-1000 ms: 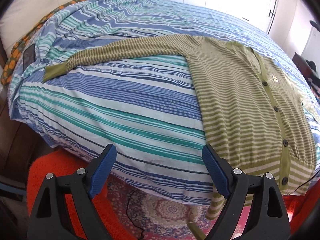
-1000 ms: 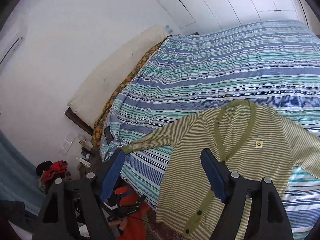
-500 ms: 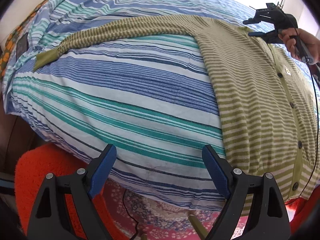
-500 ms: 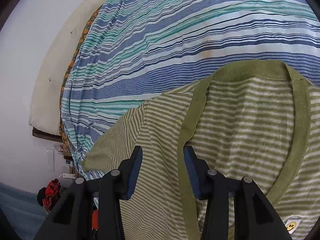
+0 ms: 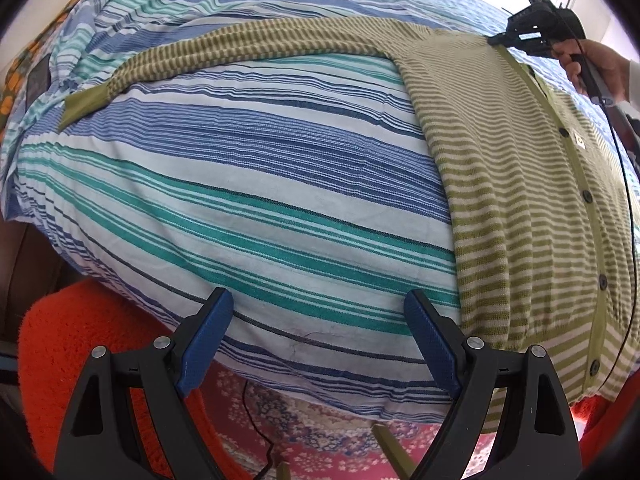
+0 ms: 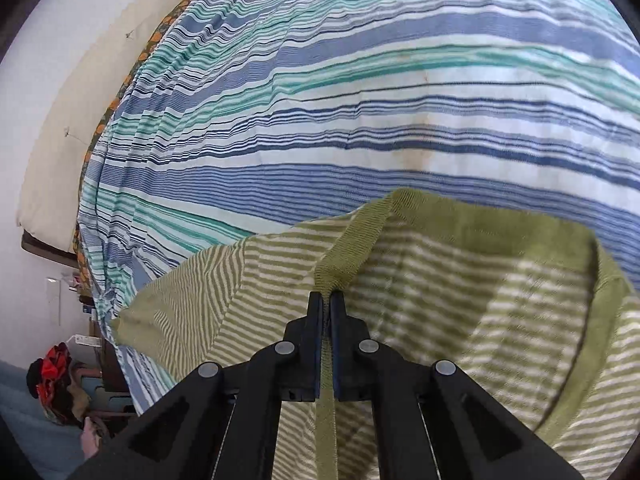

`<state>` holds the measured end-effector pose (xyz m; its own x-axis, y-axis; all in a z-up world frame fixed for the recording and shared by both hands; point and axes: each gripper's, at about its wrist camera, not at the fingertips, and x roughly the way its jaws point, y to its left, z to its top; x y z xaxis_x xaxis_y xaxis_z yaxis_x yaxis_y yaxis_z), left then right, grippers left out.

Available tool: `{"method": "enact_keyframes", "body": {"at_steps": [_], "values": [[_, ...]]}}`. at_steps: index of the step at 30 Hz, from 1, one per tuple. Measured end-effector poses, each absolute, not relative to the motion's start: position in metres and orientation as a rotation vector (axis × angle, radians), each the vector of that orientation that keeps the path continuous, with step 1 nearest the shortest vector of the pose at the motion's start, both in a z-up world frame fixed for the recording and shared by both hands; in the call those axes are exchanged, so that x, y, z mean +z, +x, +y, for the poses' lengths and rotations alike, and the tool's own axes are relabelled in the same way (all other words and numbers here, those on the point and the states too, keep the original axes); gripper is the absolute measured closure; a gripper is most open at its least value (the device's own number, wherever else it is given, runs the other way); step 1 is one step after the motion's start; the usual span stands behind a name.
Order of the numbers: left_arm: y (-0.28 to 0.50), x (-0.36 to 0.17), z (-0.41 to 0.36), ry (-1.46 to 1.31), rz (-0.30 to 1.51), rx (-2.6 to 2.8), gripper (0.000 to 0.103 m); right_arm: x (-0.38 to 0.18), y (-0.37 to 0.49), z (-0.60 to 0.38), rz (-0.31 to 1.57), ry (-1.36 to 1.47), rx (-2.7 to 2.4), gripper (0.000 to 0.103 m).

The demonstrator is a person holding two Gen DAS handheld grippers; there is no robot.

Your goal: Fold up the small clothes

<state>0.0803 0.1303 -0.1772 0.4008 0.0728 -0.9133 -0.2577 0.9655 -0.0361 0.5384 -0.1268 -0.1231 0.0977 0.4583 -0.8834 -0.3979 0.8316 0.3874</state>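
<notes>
A green and cream striped cardigan lies flat on the striped bedspread, buttons up, one sleeve stretched out to the left. My left gripper hangs open over the bed's near edge, left of the cardigan's hem, with nothing between its blue pads. My right gripper is shut on the cardigan's green neckline band, lifting it into a small ridge. In the left wrist view the right gripper shows at the far collar, held by a hand.
A cream headboard cushion and an orange-patterned sheet edge border the bed's far left side. An orange rug and a patterned carpet with a black cable lie below the bed's near edge. Clutter sits on the floor.
My right gripper came down onto the cardigan's collar and shut on the green band. My left gripper sank slightly toward the bed edge and stayed open.
</notes>
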Motion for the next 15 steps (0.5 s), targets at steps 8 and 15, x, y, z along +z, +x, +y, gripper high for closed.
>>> {"method": "enact_keyframes", "body": {"at_steps": [8,15], "values": [[0.080,-0.176,0.128,-0.173,1.141,0.209,0.013,-0.134,0.525,-0.154,1.320,-0.002,0.507,0.078],[0.074,-0.159,0.112,-0.113,1.070,0.179,0.013,-0.066,0.420,-0.223,1.153,-0.035,0.583,0.038]]}}
